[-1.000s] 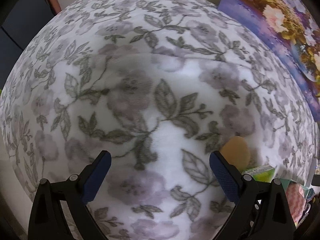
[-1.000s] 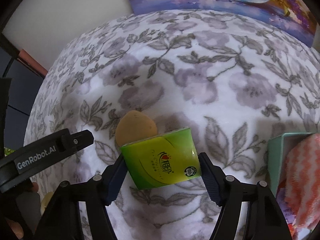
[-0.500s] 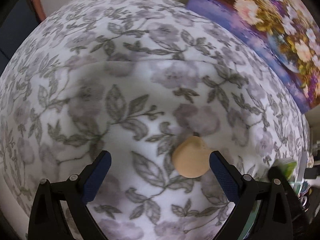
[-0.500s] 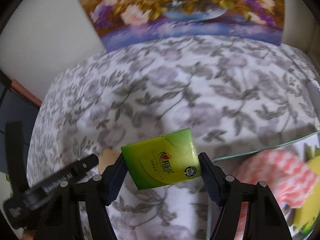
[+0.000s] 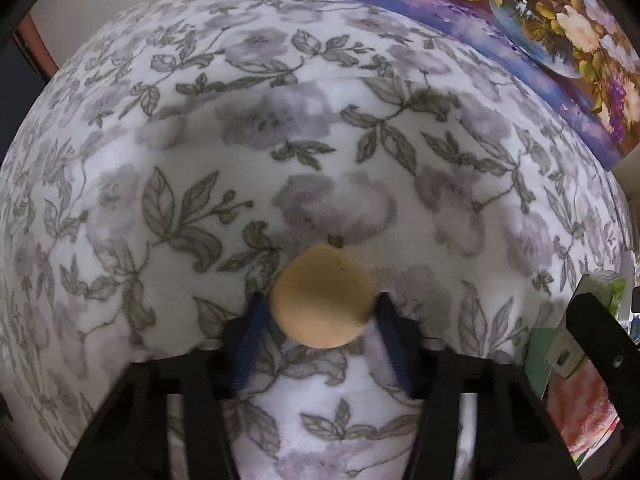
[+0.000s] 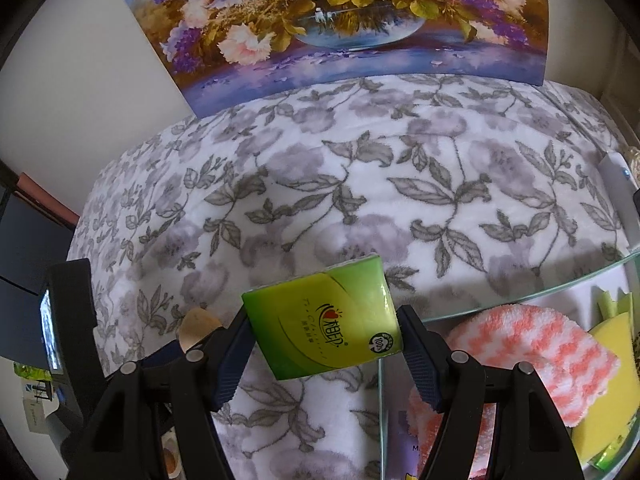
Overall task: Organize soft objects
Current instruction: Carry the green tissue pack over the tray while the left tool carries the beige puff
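Our left gripper (image 5: pixel 322 312) points steeply down at the bed, its jaws closing around a round tan sponge puff (image 5: pixel 323 307). The puff sits between the two blue pads (image 5: pixel 250 344), which reach its sides at the tips, so we have it pinched. It lies on the floral blanket (image 5: pixel 240 160), white plush printed with grey leaves and mauve blossoms.

Our right gripper (image 6: pixel 325 344) is clenched on a green tissue pack (image 6: pixel 324 320), the pads pressing both of its short ends. The pack is tilted, its printed face toward the camera, and it hangs above the blanket just left of a clear glass bin (image 6: pixel 520 296). Inside the bin we see a pink-and-white fluffy cloth (image 6: pixel 536 344) and, beside it toward the right, a yellow sponge (image 6: pixel 612 368); the cloth fills most of the near part.

In the right wrist view the tan puff peeks out behind our left finger, low on the left, with the other handheld device's black body (image 6: pixel 70 320) beside it. In the left wrist view the tissue pack and the right gripper's black frame show at the far right edge.

Beyond the blanket, a flower painting (image 6: pixel 340 20) leans against the pale wall (image 6: pixel 80 60).
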